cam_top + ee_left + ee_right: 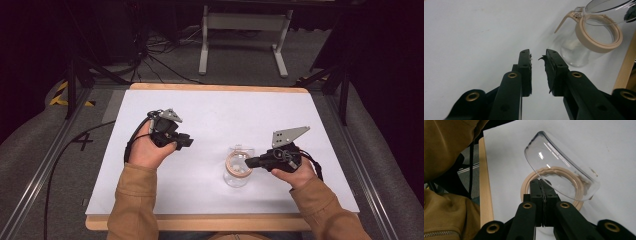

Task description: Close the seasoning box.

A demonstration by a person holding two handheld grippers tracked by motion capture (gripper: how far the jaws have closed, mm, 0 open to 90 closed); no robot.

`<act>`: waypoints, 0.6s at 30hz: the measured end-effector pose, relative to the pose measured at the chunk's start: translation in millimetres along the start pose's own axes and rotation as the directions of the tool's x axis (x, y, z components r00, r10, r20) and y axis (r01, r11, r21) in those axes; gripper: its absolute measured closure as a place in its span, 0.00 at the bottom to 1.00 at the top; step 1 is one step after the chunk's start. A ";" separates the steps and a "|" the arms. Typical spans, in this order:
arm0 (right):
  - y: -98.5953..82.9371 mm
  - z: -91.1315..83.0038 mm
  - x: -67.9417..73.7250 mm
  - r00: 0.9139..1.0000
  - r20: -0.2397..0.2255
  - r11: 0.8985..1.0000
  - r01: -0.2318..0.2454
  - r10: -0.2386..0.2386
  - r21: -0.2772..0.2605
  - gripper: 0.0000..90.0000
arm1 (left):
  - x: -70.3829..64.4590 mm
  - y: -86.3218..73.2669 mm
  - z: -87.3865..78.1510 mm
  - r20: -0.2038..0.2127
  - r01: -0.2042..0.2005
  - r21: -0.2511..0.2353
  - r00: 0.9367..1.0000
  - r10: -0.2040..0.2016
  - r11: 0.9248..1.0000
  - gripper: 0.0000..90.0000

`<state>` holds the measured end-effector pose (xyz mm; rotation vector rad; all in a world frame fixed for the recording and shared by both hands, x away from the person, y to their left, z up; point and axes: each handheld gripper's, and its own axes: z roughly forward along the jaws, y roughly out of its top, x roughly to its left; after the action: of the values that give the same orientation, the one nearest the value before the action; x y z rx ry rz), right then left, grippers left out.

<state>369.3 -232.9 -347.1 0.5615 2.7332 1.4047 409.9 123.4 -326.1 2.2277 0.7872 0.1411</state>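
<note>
Your right tongs are pinched fully together on the edge of the clear domed plastic lid, which stands tilted open above the beige ring collar of the clear glass jar. That grip is thin, on slick plastic, so the lid could slip out and snap down, or a hard pull could drag the light jar over, since nothing steadies it (whether the lid is hinged to the collar, I can't tell). The jar stands on the white tabletop, towards your near edge. Farther to the left, your left tongs hang a little parted and empty, well apart from the jar; bracing its body would lower the risk.
</note>
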 end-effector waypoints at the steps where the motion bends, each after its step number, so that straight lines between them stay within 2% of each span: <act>1: -0.2 0.4 0.3 1.000 0.000 1.000 -0.001 0.001 0.004 1.00 | 0.3 -0.4 0.1 -0.002 0.005 -0.002 1.000 -0.005 1.000 0.82; 3: -0.8 1.2 1.0 1.000 -0.001 1.000 0.001 -0.001 0.017 1.00 | 1.4 -0.8 0.9 -0.006 0.001 -0.011 1.000 -0.001 1.000 0.80; 9: -3.2 4.3 1.5 1.000 -0.018 0.998 -0.003 0.004 0.062 1.00 | 0.7 -0.3 3.3 0.000 -0.001 0.010 1.000 0.001 1.000 0.81; 14: -4.9 6.7 1.4 0.999 -0.037 0.996 -0.010 0.013 0.091 1.00 | 0.8 -0.8 3.1 0.006 -0.002 0.007 1.000 0.002 1.000 0.81; 18: -6.0 8.7 2.4 0.998 -0.065 0.992 -0.008 0.016 0.125 1.00 | 0.9 -0.9 3.6 0.010 -0.003 0.020 1.000 0.003 1.000 0.81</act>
<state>366.8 -228.5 -356.7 0.5464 2.8907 1.2835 411.4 122.2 -329.4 2.2471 0.7830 0.1237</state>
